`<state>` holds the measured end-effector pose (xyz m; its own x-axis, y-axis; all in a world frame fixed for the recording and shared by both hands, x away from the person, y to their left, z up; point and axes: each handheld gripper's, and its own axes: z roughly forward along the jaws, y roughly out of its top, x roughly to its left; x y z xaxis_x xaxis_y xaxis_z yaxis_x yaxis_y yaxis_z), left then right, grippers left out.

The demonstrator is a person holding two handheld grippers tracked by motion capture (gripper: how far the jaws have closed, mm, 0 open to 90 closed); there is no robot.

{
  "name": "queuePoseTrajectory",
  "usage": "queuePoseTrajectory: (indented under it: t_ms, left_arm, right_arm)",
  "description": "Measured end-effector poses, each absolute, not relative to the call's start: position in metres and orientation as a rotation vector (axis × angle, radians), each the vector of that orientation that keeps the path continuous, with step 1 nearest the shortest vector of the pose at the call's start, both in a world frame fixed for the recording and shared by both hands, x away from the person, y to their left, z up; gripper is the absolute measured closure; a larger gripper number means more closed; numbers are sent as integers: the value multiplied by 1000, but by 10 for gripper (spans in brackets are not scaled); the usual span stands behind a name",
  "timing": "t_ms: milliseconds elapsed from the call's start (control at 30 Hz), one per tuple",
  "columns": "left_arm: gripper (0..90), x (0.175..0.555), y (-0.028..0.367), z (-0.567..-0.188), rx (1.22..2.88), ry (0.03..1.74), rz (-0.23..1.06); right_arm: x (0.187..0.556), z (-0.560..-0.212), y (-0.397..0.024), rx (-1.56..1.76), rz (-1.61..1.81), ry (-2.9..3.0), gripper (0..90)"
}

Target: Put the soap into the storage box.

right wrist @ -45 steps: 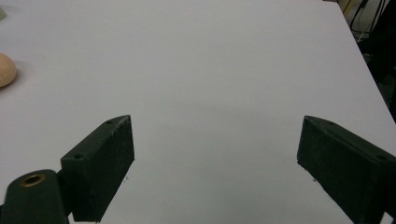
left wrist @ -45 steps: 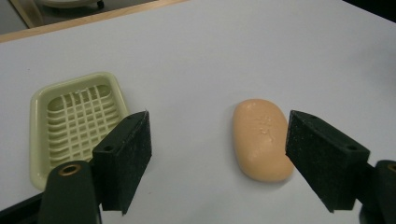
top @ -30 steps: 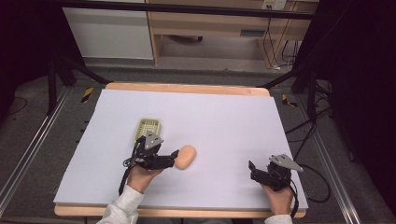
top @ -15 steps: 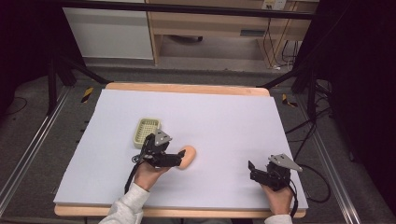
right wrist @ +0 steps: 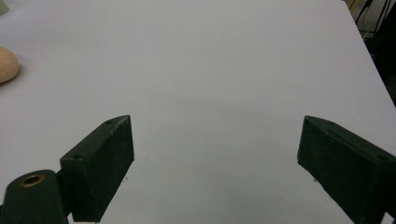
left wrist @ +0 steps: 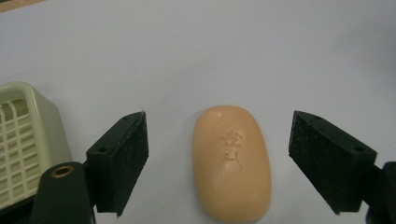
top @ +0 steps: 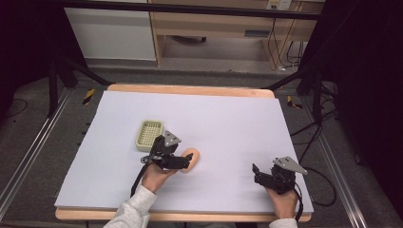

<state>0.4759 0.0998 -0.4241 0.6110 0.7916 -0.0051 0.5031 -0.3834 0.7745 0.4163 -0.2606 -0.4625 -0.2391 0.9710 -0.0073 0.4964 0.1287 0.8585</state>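
A peach oval soap bar (top: 191,159) lies on the white table sheet, left of the middle. My left gripper (top: 184,160) is open, one jaw on each side of the bar and neither touching it. In the left gripper view the soap bar (left wrist: 232,163) lies lengthwise in the gap of the left gripper (left wrist: 219,140), its stamped face up. A pale green slatted soap dish (top: 149,134) stands just behind and left of that hand, and the soap dish (left wrist: 23,140) sits beside the left jaw. My right gripper (top: 257,175) is open over bare sheet at the front right; the right gripper (right wrist: 215,149) holds nothing.
The white sheet (top: 237,123) covers a wooden table (top: 190,90) whose edge shows at the back and front. The soap bar (right wrist: 7,65) is far to the left in the right gripper view. Cables (top: 313,142) hang off the table's right side.
My left gripper has slid right, off the soap dish's side, until its open jaws straddle the soap. The soap, the dish and the right gripper have stayed put.
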Motion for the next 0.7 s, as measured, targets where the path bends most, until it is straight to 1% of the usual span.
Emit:
queuePoseTrajectory:
  t_ms: [367,700]
  left_arm:
    - [187,480,91,-433,2110,1006,469]
    - [186,485,84,-450,2171,1009,457]
  right_arm:
    - [417,-463,-260,1415,1022,1820,110]
    - [417,-463,-259,1416,1028,1829,110]
